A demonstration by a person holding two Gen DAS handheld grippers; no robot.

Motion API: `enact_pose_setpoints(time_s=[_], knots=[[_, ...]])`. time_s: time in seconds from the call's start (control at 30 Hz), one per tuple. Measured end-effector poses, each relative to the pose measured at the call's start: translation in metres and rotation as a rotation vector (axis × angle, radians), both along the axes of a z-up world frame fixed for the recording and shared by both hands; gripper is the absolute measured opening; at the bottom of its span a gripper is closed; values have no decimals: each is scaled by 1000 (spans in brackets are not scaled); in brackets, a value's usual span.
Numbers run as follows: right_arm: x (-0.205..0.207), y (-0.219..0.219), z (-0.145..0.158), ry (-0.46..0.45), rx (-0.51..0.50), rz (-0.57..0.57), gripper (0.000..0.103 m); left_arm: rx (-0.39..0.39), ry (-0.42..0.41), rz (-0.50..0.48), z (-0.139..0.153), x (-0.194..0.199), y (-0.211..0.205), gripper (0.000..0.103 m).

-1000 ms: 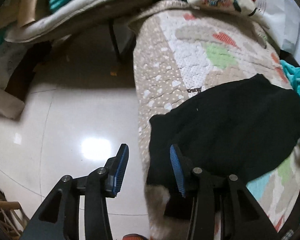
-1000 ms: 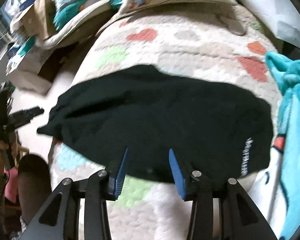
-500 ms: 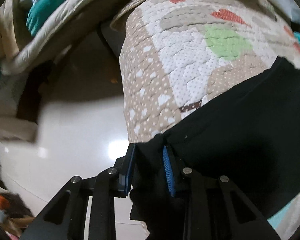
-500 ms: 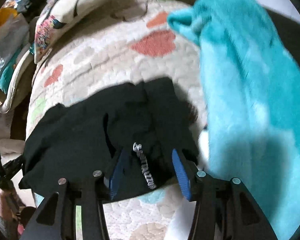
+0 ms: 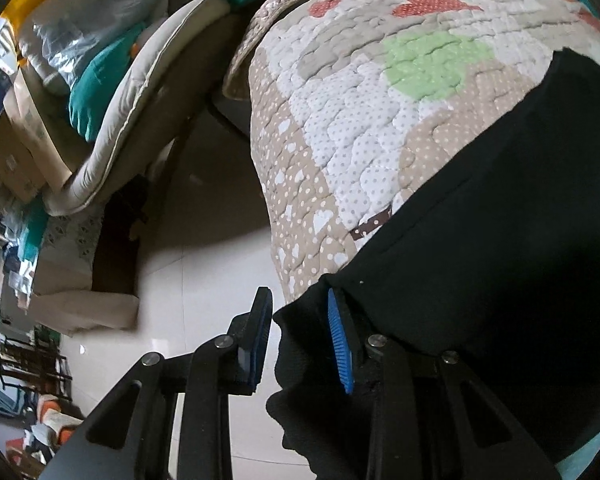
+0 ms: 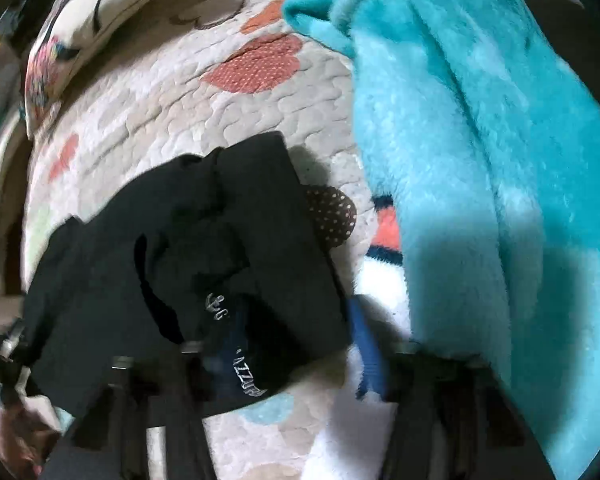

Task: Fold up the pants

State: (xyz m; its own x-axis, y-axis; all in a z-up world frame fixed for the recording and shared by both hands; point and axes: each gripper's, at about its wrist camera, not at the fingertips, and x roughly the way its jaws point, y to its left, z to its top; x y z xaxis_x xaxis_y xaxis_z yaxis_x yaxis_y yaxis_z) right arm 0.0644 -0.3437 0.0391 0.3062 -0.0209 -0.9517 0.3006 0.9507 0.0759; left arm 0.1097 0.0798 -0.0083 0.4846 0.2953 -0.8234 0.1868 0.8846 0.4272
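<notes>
Black pants (image 5: 480, 264) lie spread on a quilted bedspread (image 5: 360, 92) with heart patches. In the left wrist view my left gripper (image 5: 300, 340) straddles the pants' left corner at the bed edge, its jaws a hand's width apart with black cloth between them, not pinched. In the right wrist view the pants (image 6: 204, 248) end with white lettering near the edge. My right gripper (image 6: 296, 356) is blurred, its jaws wide apart around that end, one finger under the cloth.
A fluffy turquoise blanket (image 6: 480, 160) lies right of the pants. A patterned pillow (image 6: 80, 20) sits at the bed's head. A glossy tile floor (image 5: 188, 320) drops off left of the bed, with a cushion and bags (image 5: 100, 80) piled beyond.
The left gripper moved in onto the pants' left corner and its jaws widened slightly since half a second ago. The right gripper swung right to the lettered end and moved closer over it.
</notes>
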Motion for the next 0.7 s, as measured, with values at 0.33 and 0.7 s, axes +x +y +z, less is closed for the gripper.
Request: enact_pose_setpoints(time_s=[0.33, 0.7], knots=[[-7, 1, 1, 60, -315, -80, 17, -27, -13, 67, 4, 11, 26, 73], [-27, 33, 81, -284, -233, -49, 32, -533, 94, 203, 3, 14, 102, 79]])
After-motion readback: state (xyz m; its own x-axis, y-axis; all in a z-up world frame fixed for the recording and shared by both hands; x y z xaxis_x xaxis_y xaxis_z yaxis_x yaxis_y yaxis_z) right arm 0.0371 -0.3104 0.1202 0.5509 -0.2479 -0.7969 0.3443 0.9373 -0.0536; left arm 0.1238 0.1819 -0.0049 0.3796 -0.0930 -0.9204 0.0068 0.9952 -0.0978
